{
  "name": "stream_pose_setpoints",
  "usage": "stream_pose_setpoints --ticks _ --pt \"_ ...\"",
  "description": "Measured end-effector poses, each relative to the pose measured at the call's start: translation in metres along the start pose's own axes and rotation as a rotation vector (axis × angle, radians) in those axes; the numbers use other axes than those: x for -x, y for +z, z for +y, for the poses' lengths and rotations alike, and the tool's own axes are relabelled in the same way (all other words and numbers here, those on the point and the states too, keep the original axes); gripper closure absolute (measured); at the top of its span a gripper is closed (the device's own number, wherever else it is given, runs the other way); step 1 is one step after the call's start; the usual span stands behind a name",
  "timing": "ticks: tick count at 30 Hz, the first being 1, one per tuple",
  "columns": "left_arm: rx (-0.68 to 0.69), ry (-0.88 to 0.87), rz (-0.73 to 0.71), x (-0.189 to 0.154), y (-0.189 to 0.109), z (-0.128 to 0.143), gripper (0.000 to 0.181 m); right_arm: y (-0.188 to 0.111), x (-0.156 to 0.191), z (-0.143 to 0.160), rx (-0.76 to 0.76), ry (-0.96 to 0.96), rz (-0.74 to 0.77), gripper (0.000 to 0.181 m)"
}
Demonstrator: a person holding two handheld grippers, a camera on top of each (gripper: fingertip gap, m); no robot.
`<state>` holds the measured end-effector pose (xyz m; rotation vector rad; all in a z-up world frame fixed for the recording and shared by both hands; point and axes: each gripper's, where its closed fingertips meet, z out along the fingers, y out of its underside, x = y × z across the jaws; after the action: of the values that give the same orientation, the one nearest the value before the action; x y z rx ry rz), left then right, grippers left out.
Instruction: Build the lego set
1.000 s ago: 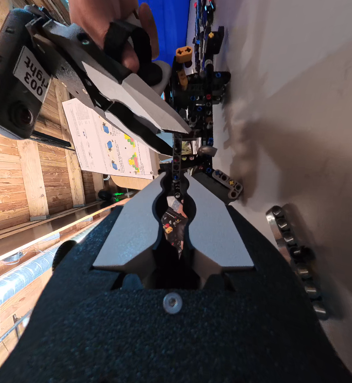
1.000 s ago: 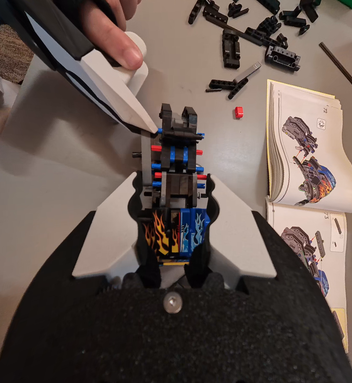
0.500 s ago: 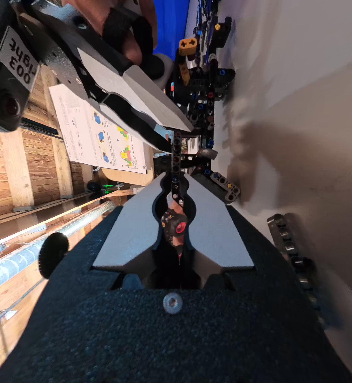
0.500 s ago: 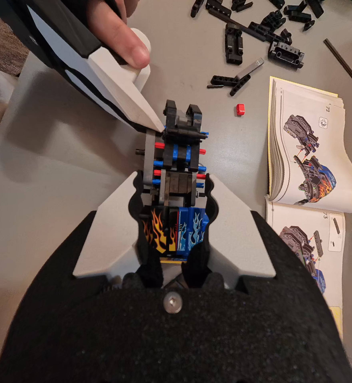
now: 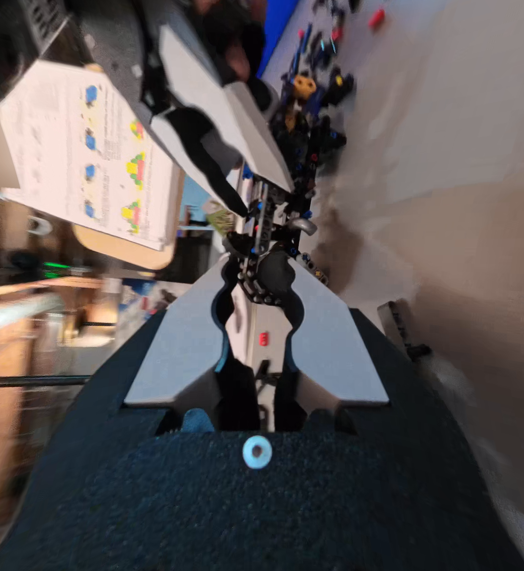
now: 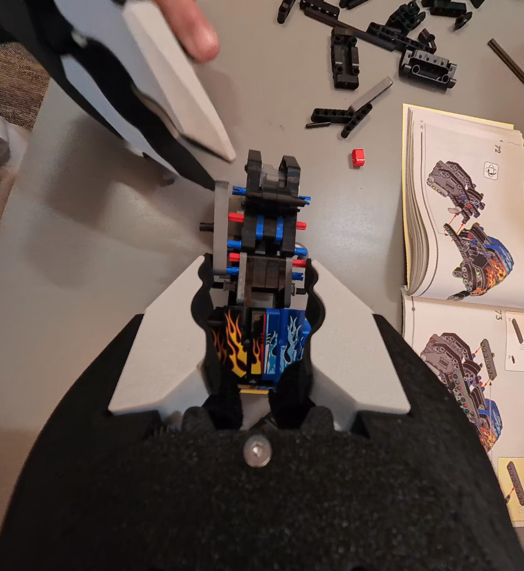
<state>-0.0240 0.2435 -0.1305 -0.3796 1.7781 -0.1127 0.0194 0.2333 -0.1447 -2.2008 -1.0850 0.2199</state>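
My right gripper [image 6: 257, 259] is shut on the lego model [image 6: 270, 222], a black build with blue and red pins and flame stickers, and holds it over the grey table [image 6: 69, 247]. A grey beam [image 6: 222, 222] stands against the model's left side. My left gripper [image 6: 220, 171] comes in from the upper left, jaws apart, tips right by the beam's far end. In the blurred left wrist view my left gripper [image 5: 256, 265] is open, with the beam [image 5: 263, 222] edge-on at its tips. The right gripper [image 5: 266, 200] and model [image 5: 304, 145] lie beyond.
An open instruction booklet [image 6: 458, 216] lies on the right. Loose black pieces [image 6: 344, 61], a small red piece [image 6: 358, 157] and a thin black rod [image 6: 517, 74] lie at the back. A printed sheet on a board [image 5: 84, 148] stands behind the right gripper.
My left gripper was shut on the grey beam against the model's side. Its jaws have opened and let go, and the beam stays on the model. The right gripper keeps its hold.
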Motion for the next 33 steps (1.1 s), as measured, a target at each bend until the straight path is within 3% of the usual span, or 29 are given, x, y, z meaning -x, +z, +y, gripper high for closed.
stream_pose_setpoints --ticks 1,4,7,10,15,18,19,33 --pt "-0.029 -0.110 0.056 0.002 -0.004 0.000 0.150 0.000 0.000 0.000 0.001 0.000 0.001 0.123" --pt "-0.155 -0.450 0.210 0.023 -0.015 -0.002 0.133 0.000 -0.001 0.000 0.002 0.004 0.005 0.123" --pt "-0.213 -0.762 0.482 0.023 -0.008 -0.001 0.093 0.000 -0.001 0.000 0.000 0.004 0.011 0.123" --pt "-0.252 -0.913 0.655 0.014 0.010 0.002 0.088 0.001 -0.001 0.000 -0.003 0.009 0.015 0.123" --pt "-0.228 -0.913 0.746 -0.002 0.030 0.009 0.089 0.000 -0.001 0.000 -0.006 0.020 0.023 0.123" --pt "-0.254 -0.922 0.767 -0.003 0.028 0.006 0.123 0.000 -0.002 0.000 0.003 0.017 0.033 0.123" --pt "-0.263 -0.929 0.771 -0.003 0.028 0.005 0.126 0.000 -0.002 0.000 0.006 0.015 0.038 0.123" --pt "-0.263 -0.933 0.693 -0.003 0.031 0.002 0.129 -0.003 -0.002 0.003 -0.007 0.014 0.027 0.123"
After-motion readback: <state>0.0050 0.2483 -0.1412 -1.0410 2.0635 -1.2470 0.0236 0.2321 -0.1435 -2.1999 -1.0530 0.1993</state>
